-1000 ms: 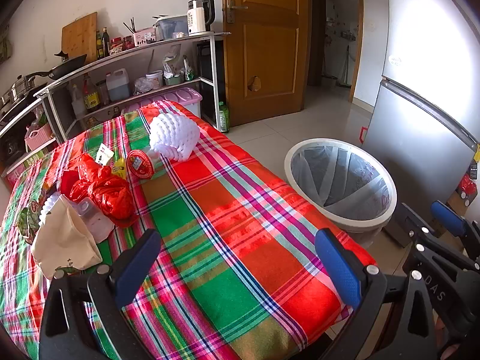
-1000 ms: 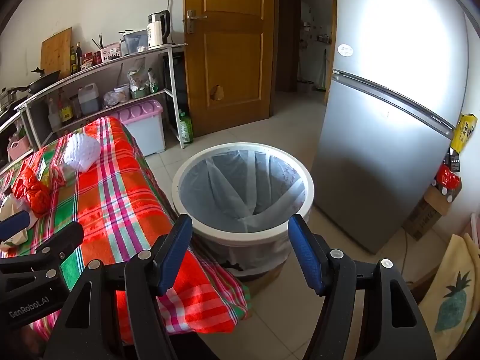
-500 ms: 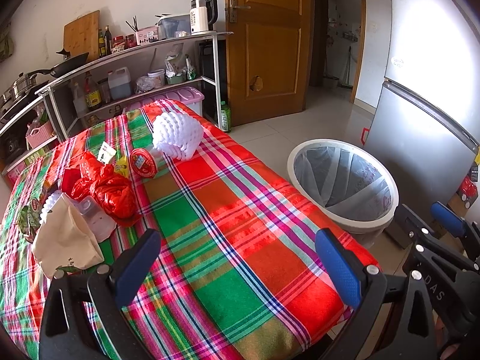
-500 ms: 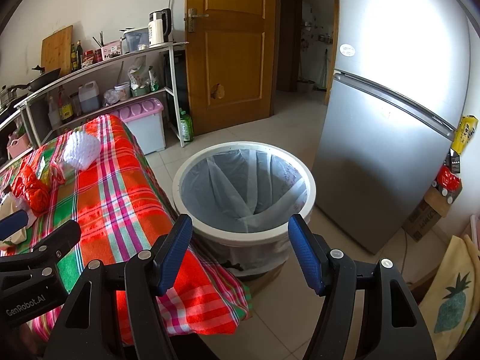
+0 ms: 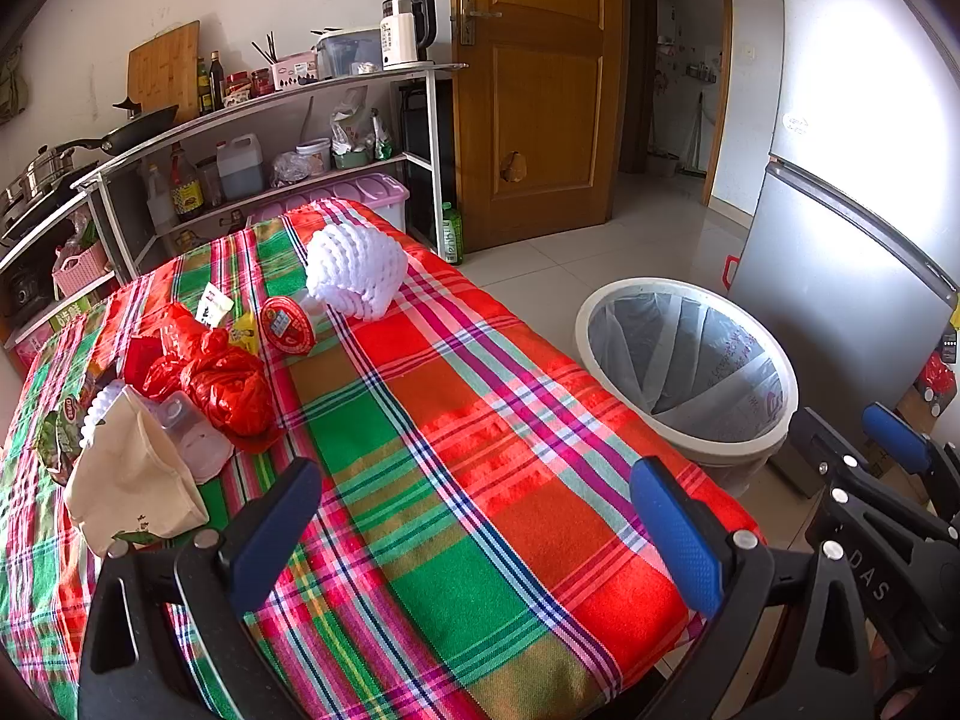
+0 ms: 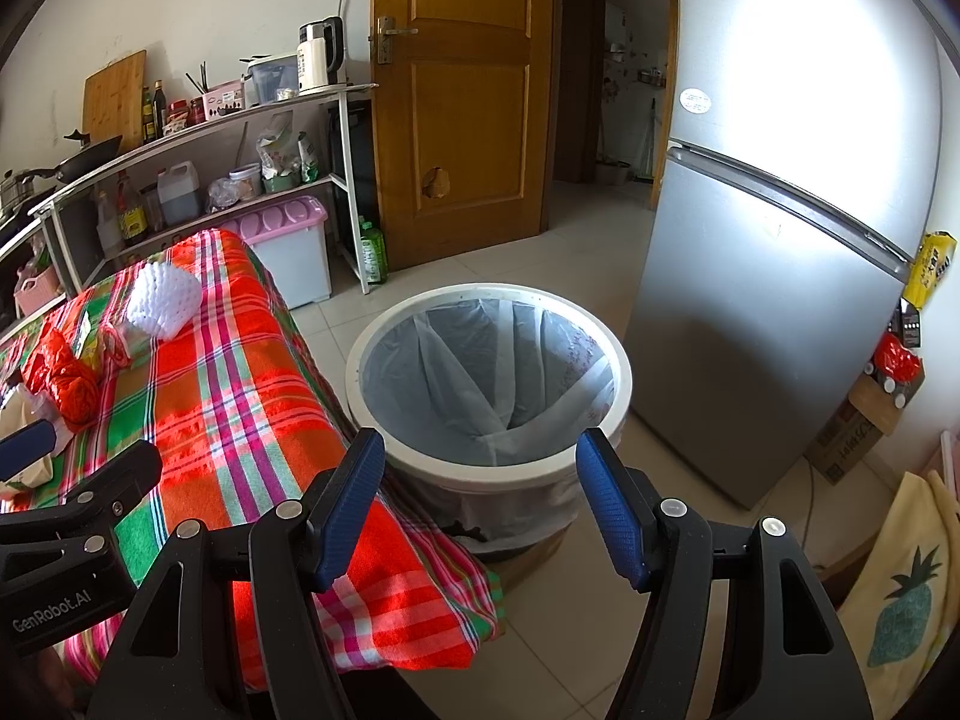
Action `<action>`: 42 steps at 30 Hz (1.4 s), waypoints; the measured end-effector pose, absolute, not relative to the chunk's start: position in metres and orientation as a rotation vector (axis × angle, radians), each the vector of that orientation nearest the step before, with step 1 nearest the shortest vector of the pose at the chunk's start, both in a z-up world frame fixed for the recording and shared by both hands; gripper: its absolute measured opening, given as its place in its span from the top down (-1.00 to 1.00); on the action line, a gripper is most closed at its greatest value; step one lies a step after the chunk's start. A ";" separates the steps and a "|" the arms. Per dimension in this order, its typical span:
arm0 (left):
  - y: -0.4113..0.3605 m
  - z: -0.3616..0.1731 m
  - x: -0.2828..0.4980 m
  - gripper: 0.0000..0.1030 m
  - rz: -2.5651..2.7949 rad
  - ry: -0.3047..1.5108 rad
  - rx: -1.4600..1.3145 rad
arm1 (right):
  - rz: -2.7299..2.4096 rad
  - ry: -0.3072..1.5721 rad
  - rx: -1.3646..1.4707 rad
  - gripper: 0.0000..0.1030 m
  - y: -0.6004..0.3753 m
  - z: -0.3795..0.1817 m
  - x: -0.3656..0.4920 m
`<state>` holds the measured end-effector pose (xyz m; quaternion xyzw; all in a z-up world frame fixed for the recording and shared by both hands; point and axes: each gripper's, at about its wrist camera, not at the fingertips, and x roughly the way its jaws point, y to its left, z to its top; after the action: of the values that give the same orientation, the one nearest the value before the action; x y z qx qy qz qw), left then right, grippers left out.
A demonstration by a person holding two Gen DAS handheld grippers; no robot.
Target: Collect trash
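Beige bag [image 5: 135, 483] half hides a clear cup [image 5: 192, 435]; red bag [image 5: 225, 381], white foam net [image 5: 357, 270] lie loose; left gripper [image 5: 474, 534], right gripper [image 6: 480, 504] both wide, empty.

A white foam fruit net [image 5: 355, 270], bunched into a rounded lump, lies toward the far end of the plaid-covered table; just beside it a round red-lidded cup [image 5: 288, 325] lies tipped on its side, and next to that sit a small yellow packet [image 5: 245, 333] and a white tag [image 5: 212, 303]. Nearer the left edge a crumpled red plastic bag [image 5: 223, 378] touches a clear plastic cup [image 5: 189, 435] lying on its side and a beige paper bag [image 5: 133, 480]; a green snack wrapper [image 5: 57, 429] lies flat at the edge. On the floor beside the table stands the round white bin [image 6: 492, 462], upright, open, lined with a translucent grey bag, nothing visible inside.
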<state>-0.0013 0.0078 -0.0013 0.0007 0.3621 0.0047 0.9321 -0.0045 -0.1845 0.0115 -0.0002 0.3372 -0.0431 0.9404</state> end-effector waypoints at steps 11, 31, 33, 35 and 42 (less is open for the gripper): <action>0.010 -0.002 -0.002 -1.00 0.010 0.745 -0.003 | -0.088 0.691 -0.003 -0.30 -0.183 0.010 -0.004; 0.011 -0.002 -0.002 -1.00 0.011 0.744 -0.004 | -0.089 0.693 -0.004 -0.30 -0.183 0.008 -0.003; 0.012 -0.003 -0.002 -1.00 0.011 0.744 -0.005 | -0.087 0.693 -0.005 -0.30 -0.183 0.008 -0.003; 0.012 -0.003 -0.002 -1.00 0.013 0.743 -0.005 | -0.088 0.694 -0.005 -0.30 -0.183 0.008 -0.003; 0.012 -0.002 -0.002 -1.00 0.014 0.744 -0.008 | -0.087 0.693 -0.005 -0.30 -0.183 0.009 -0.002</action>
<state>-0.0021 0.0122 -0.0024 -0.0041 0.3635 0.0069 0.9316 -0.0025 -0.1832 0.0086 -0.0026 0.3395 -0.0426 0.9397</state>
